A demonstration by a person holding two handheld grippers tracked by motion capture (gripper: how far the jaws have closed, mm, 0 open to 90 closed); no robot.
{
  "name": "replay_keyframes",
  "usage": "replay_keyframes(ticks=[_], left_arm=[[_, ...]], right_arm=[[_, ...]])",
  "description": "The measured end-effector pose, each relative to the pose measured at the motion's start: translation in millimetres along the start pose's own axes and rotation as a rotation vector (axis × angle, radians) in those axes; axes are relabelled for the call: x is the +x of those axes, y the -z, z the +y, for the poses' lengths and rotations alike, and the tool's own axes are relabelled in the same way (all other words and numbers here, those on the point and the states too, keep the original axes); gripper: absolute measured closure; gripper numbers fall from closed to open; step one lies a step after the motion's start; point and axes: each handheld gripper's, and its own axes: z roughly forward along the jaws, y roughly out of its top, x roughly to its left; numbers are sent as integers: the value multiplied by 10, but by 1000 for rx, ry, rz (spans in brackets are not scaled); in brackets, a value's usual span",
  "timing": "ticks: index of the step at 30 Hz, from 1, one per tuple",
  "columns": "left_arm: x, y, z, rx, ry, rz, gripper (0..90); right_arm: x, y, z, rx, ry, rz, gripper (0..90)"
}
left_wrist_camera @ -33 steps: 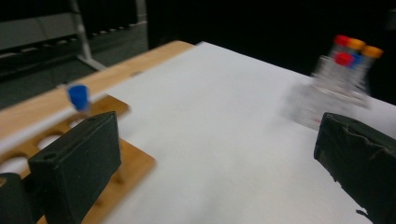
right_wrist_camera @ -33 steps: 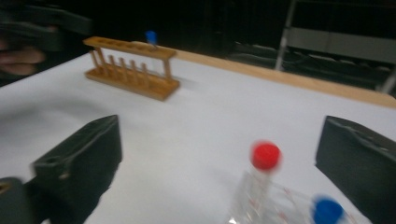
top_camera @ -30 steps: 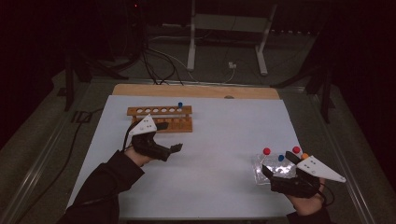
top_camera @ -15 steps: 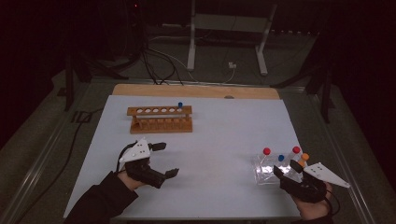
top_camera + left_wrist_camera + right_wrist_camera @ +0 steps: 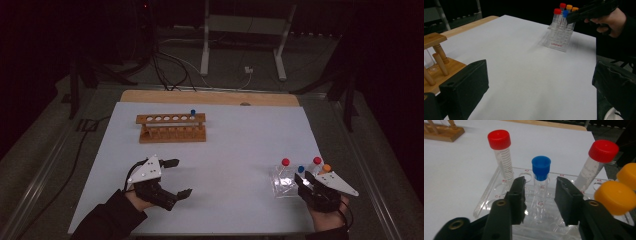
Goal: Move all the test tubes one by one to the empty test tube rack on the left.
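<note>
A clear plastic rack (image 5: 486,200) at the table's near right holds a blue-capped tube (image 5: 540,170), two red-capped tubes (image 5: 499,140) and two orange-capped ones (image 5: 615,197). My right gripper (image 5: 540,180) straddles the blue-capped tube below its cap; its jaws have just been closing, and a small gap still shows on each side of the tube. In the high view this gripper (image 5: 305,181) sits at the near edge of the rack (image 5: 282,186). My left gripper (image 5: 179,177) lies open and holds nothing over the white sheet at the near left.
A wooden tube rack (image 5: 171,127) stands at the back left with one blue-capped tube (image 5: 193,113) in its right end. The white sheet (image 5: 235,150) covers the table, with a wooden strip (image 5: 210,96) along its far edge.
My left gripper has drawn back from beside the wooden rack toward the near edge. My right gripper has sunk onto the clear rack and its jaws have narrowed around the blue-capped tube.
</note>
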Motion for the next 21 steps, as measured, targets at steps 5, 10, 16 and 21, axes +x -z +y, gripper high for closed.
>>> replay_keyframes(ticks=[5,10,16,21], left_arm=[[11,0,-15,3,-3,7,15],[28,4,-22,6,-3,13,15],[59,3,-41,6,8,18,15],[70,-2,-49,10,12,14,15]], right_arm=[[40,-80,6,29,28,-32,633],[35,-105,-1,38,32,-54,698],[38,-111,-2,33,36,-43,762],[46,-63,25,3,42,-38,764]])
